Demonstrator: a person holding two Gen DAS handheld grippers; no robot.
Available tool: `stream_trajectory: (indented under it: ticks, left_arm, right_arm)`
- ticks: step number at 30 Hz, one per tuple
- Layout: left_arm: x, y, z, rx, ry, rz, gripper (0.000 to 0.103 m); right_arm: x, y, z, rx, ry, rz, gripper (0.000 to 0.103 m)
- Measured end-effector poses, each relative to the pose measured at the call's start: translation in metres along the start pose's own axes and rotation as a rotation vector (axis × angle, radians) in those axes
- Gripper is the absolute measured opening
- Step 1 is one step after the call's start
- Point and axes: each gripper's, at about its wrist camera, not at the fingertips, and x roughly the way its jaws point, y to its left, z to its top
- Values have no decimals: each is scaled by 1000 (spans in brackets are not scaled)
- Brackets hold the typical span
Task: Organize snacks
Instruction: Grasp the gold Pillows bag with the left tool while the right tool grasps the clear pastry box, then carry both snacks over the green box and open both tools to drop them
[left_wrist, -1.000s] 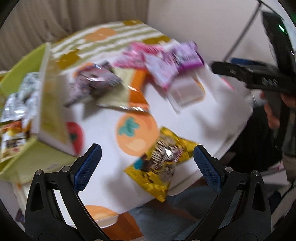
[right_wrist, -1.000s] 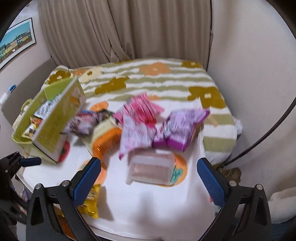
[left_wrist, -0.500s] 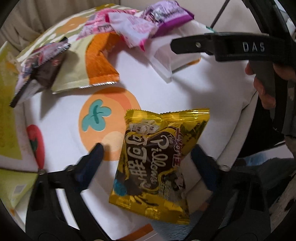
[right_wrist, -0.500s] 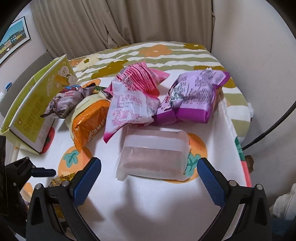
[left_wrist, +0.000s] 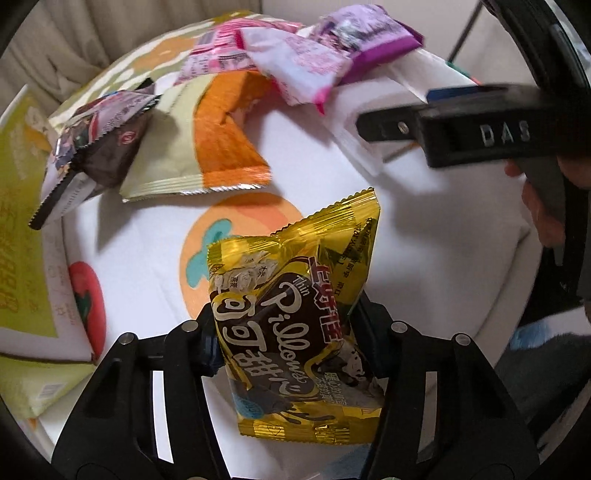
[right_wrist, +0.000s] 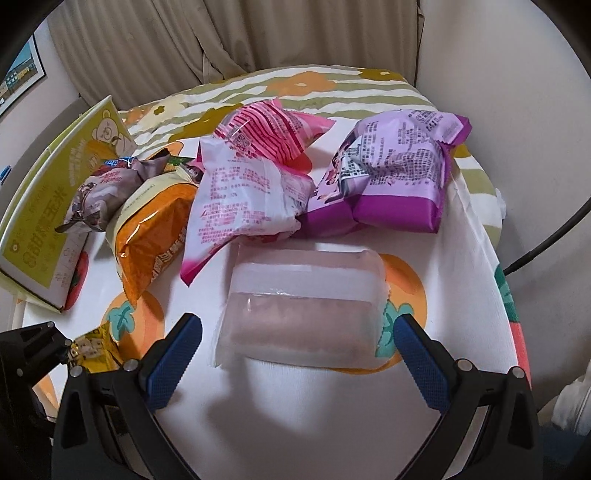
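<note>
While angled steeply down, left tool (left_wrist: 284, 332) clamps gold packet (left_wrist: 295, 317), right tool (right_wrist: 295, 343) wide, seemingly straddling clear pack (right_wrist: 303, 306).

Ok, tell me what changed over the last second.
The left claw came down and shut on the gold snack bag. The right claw lowered, open, toward the translucent pack. The other snacks and the green box stayed put.
</note>
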Motion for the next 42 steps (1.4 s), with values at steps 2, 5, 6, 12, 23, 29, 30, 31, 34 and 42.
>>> stream_trajectory:
  ticks: [2, 5, 6, 12, 23, 29, 30, 31, 34, 42]
  left_arm:
    - [0, 6, 4, -18, -6, 0, 52]
    - [5, 14, 10, -45, -15, -1, 52]
    - [5, 15, 12, -52, -18, 0, 52]
    - [8, 27, 21, -89, -18, 23, 52]
    - [12, 39, 21, -194, -8, 82, 52]
    - [13, 37, 21, -213, -1, 100, 52]
    - [12, 36, 19, -213, 0, 102, 52]
    - [12, 36, 19, -216, 3, 106, 52]
    - [6, 32, 16, -225, 4, 109, 51]
    - [-40, 30, 21, -278, -47, 109, 51]
  right_arm:
    - [4, 1, 2, -1, 10, -8, 103]
    - [12, 1, 6, 3, 26, -11, 103]
    - [15, 1, 7, 1, 32, -17, 103]
    - [27, 4, 11, -10, 56, -27, 103]
    - [30, 11, 8, -52, 53, -77, 75]
    - [26, 13, 3, -76, 30, -77, 71]
    - [25, 12, 2, -69, 28, -71, 70]
    - [24, 11, 2, -64, 27, -68, 70]
    - [20, 9, 1, -58, 30, -63, 70]
    - [-34, 6, 4, -70, -11, -71, 70]
